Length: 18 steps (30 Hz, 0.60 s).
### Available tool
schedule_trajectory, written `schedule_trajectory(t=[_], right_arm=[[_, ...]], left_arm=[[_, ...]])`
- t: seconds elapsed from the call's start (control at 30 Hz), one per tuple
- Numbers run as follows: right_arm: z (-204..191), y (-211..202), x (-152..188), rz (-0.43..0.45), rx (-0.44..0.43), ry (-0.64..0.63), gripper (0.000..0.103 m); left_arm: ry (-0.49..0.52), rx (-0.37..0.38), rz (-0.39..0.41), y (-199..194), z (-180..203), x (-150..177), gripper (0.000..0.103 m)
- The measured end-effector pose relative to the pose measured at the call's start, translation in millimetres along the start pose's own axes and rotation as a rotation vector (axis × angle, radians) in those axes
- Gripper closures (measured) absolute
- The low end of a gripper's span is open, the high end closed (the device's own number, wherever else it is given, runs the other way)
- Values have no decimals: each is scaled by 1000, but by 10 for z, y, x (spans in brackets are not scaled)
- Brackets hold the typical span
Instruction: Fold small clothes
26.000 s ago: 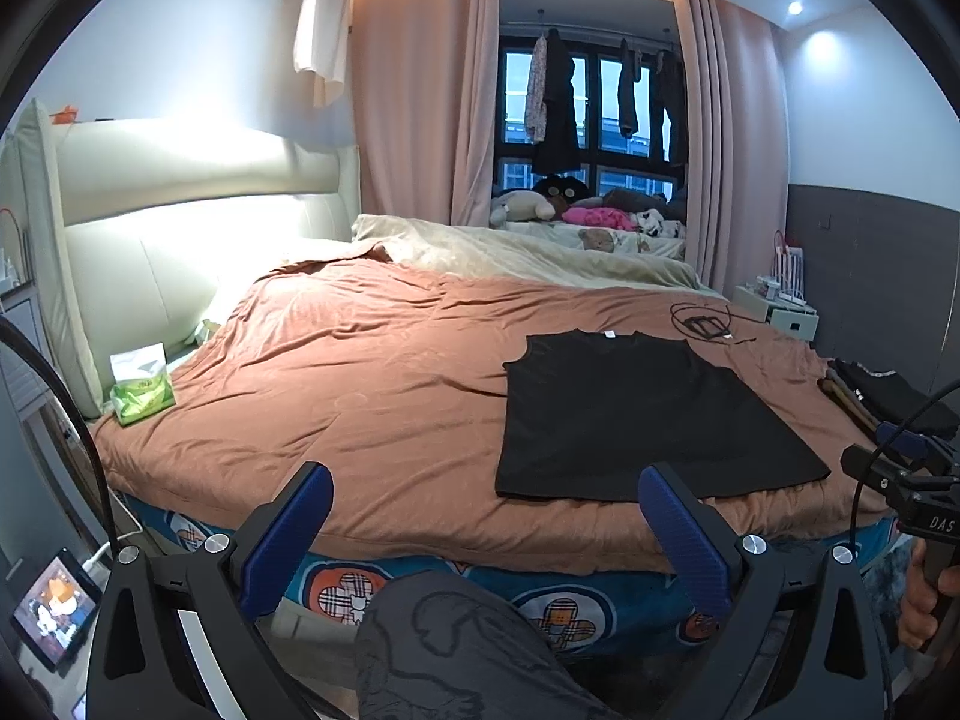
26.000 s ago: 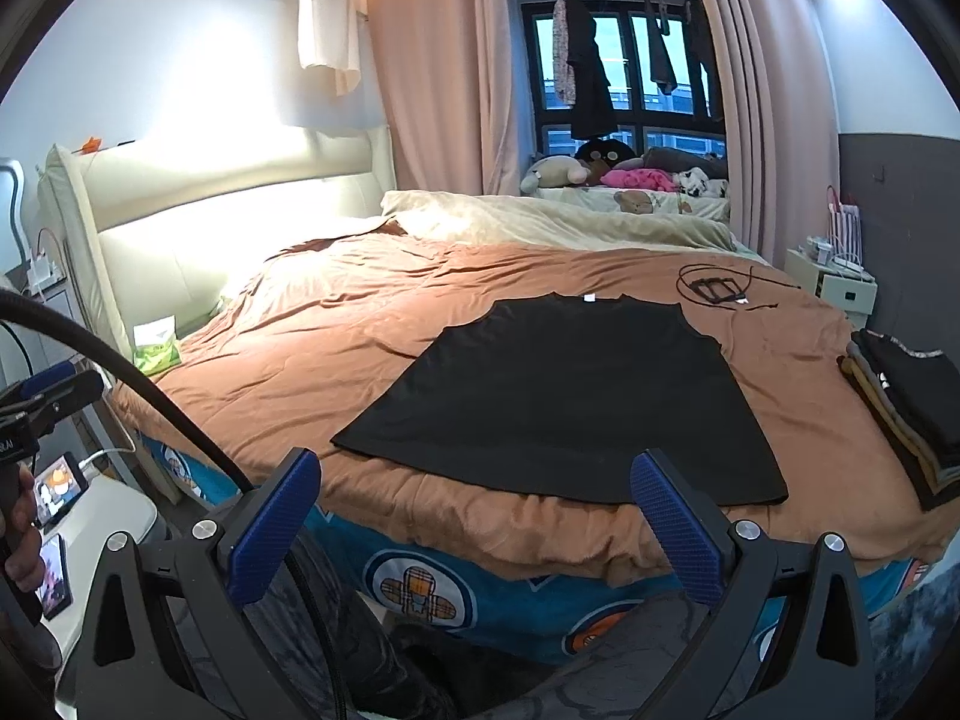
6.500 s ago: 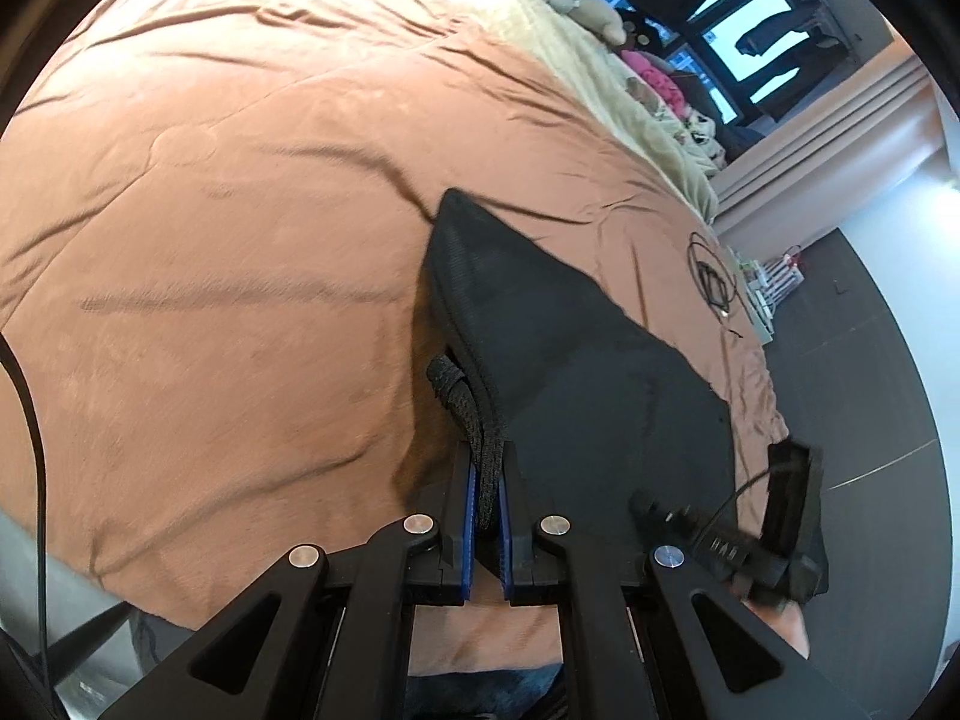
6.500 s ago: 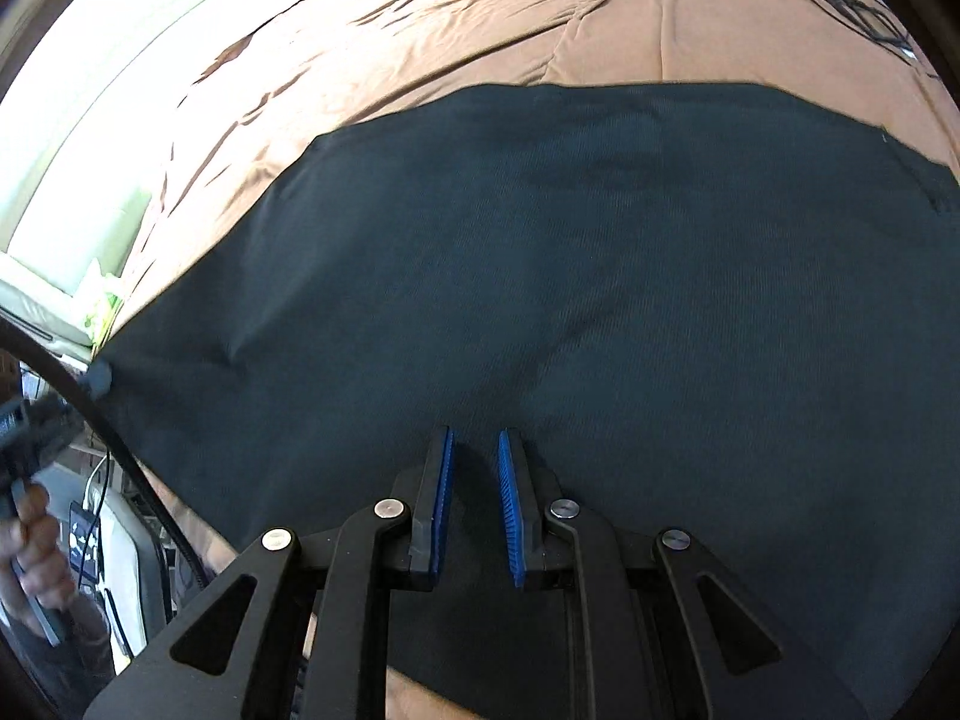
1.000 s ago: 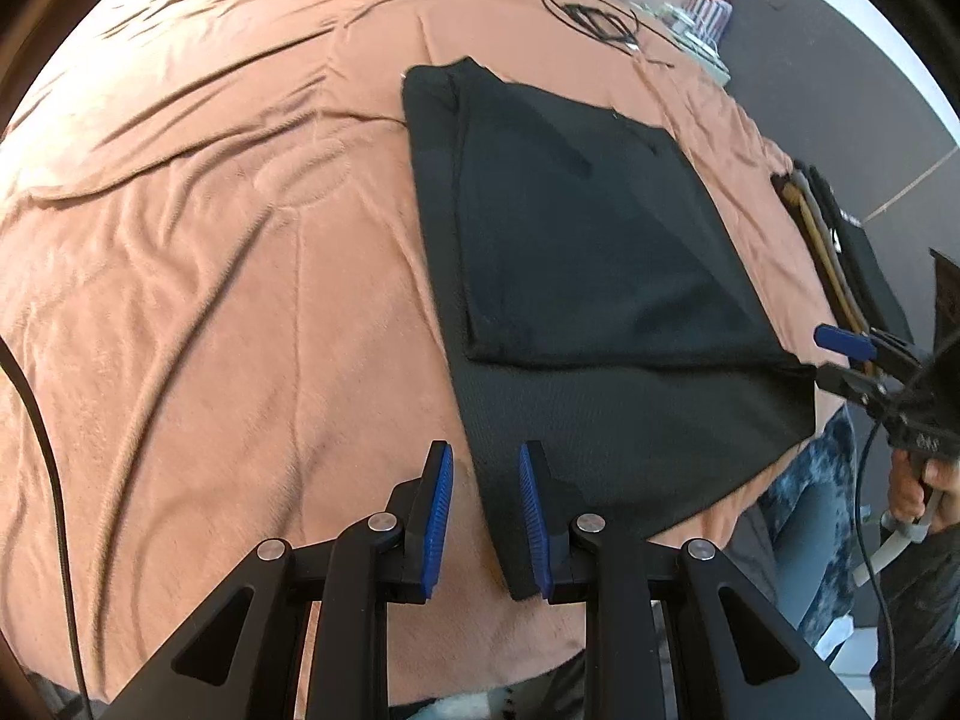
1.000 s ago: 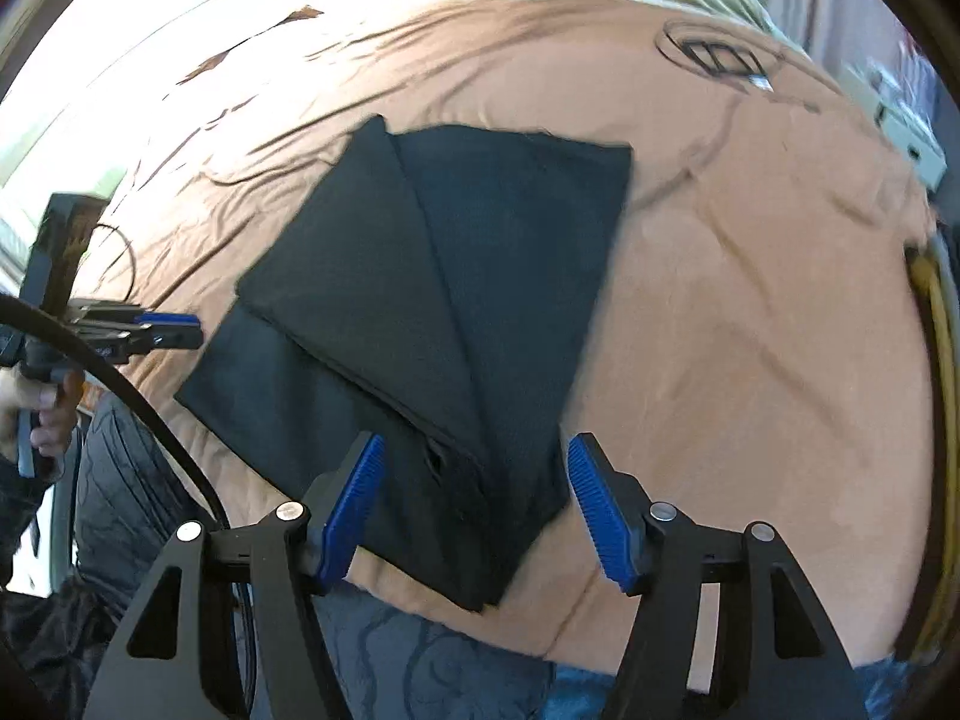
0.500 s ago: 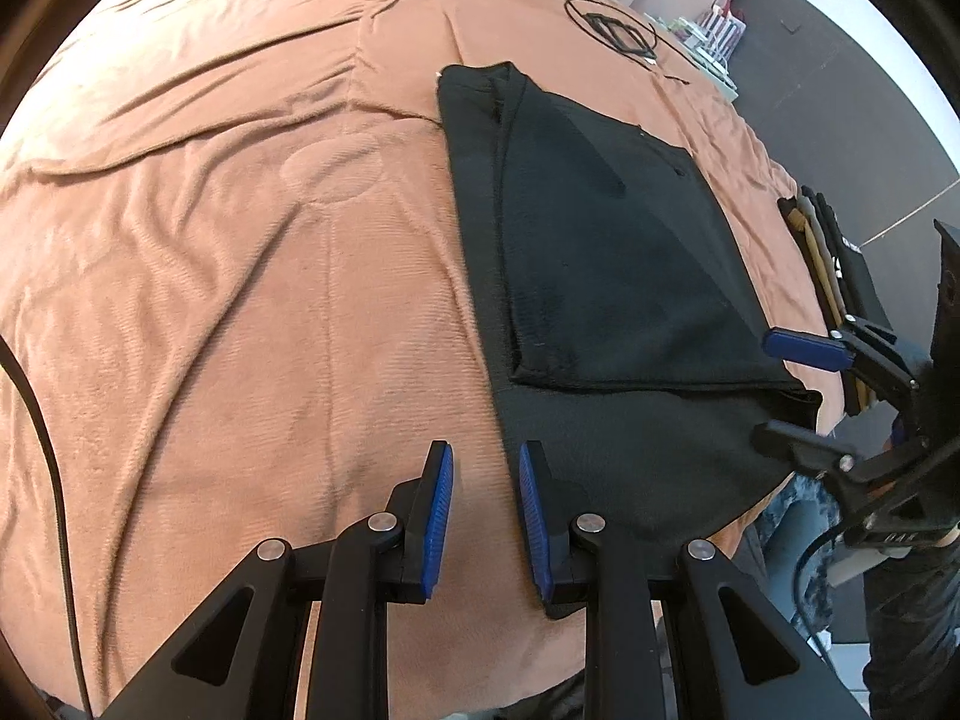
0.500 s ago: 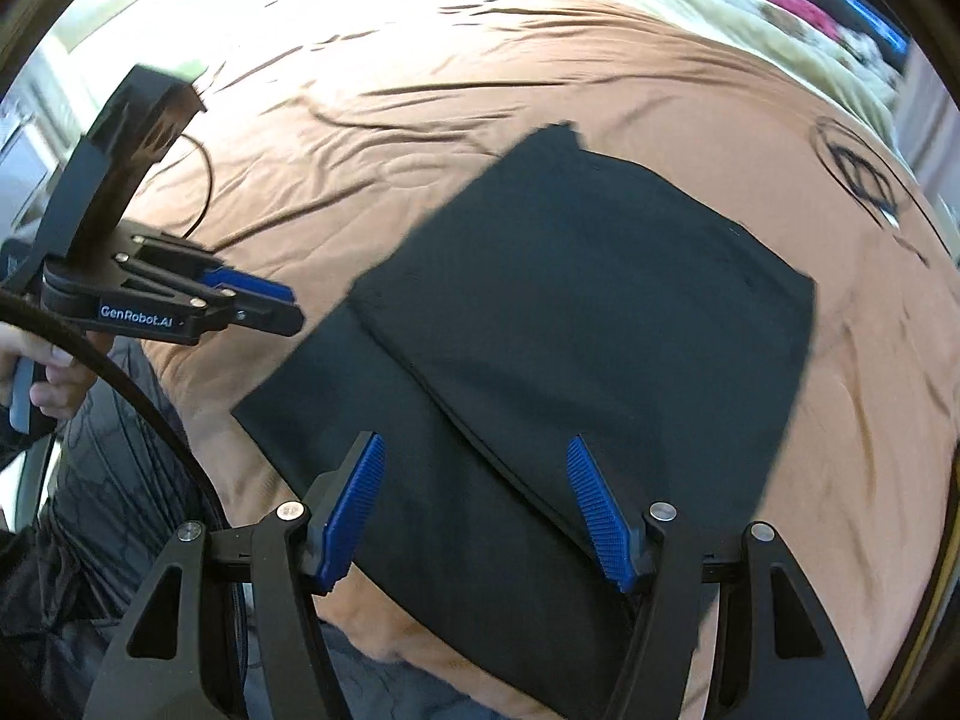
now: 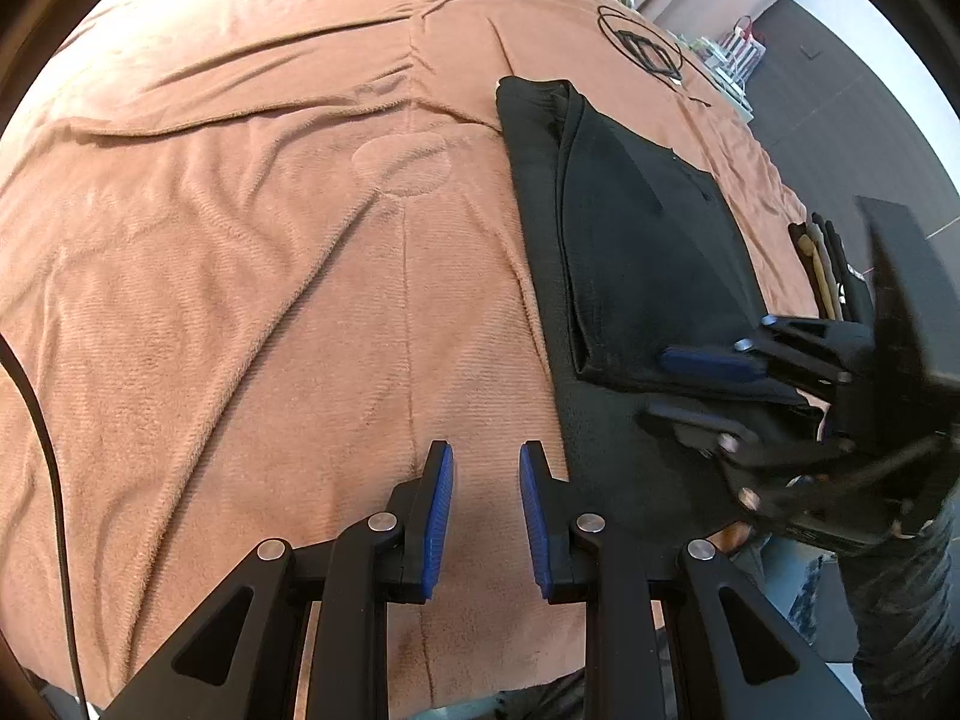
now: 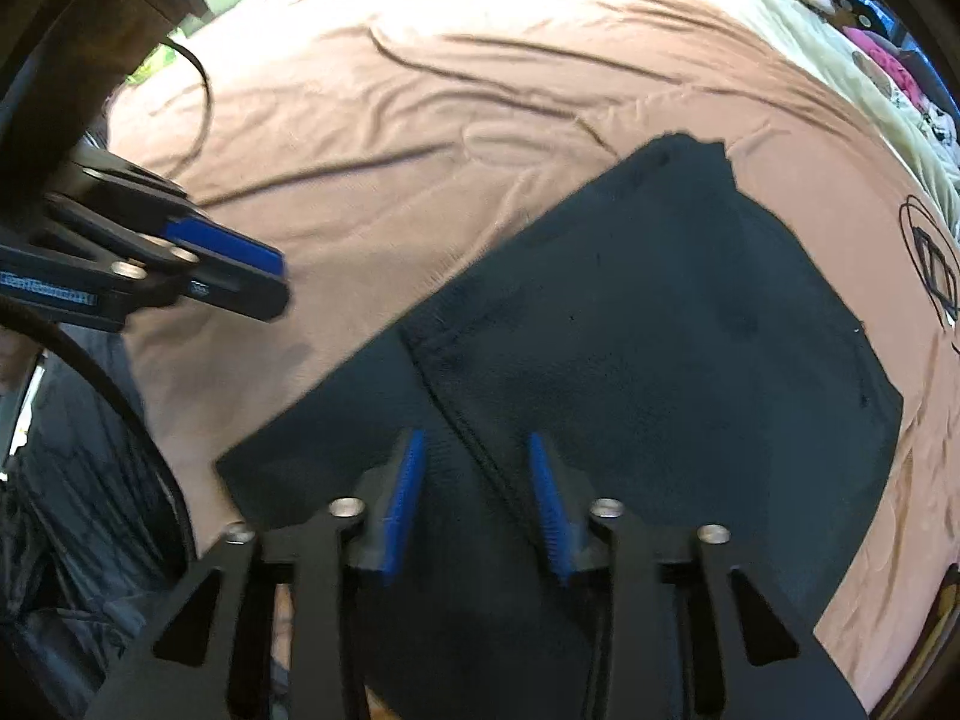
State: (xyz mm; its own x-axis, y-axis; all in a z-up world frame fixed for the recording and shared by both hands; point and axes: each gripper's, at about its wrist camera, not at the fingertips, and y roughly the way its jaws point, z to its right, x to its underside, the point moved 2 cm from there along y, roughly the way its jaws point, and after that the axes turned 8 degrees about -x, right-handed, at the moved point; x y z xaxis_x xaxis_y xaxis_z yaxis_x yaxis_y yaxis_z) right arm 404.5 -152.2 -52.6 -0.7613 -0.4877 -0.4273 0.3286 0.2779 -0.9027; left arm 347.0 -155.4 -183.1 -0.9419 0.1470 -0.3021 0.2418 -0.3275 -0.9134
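A black garment (image 9: 642, 252) lies on the brown bedspread (image 9: 270, 228), one side folded over the middle, its hem at the bed's near edge. My left gripper (image 9: 485, 474) is open and empty over bare bedspread just left of the hem. My right gripper (image 10: 477, 474) is open, lower than before over the hem, its jaws either side of the folded edge; no cloth is held. It also shows in the left wrist view (image 9: 696, 387). The left gripper shows in the right wrist view (image 10: 240, 267).
A stack of folded clothes (image 9: 825, 267) lies at the bed's right edge. A coiled black cable (image 9: 642, 45) lies beyond the garment. Beige bedding and soft toys (image 10: 864, 42) are at the far side. A person's legs (image 10: 78, 480) are beside the bed's near edge.
The right gripper has come down close over the hem and its jaws have narrowed. The left gripper has drifted left, off the garment, with its jaws slightly wider.
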Motion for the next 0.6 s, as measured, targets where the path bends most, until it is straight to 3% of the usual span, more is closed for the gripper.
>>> schedule_trajectory(t=[0.1,0.6], right_arm=[[18,7,-40,14,-13,9,101],[508,-740,118,174,-21,149,103]], left_arm=[[2,4,1,-9,6,-16,79],[68,-10,-1,17,292,-265,79]])
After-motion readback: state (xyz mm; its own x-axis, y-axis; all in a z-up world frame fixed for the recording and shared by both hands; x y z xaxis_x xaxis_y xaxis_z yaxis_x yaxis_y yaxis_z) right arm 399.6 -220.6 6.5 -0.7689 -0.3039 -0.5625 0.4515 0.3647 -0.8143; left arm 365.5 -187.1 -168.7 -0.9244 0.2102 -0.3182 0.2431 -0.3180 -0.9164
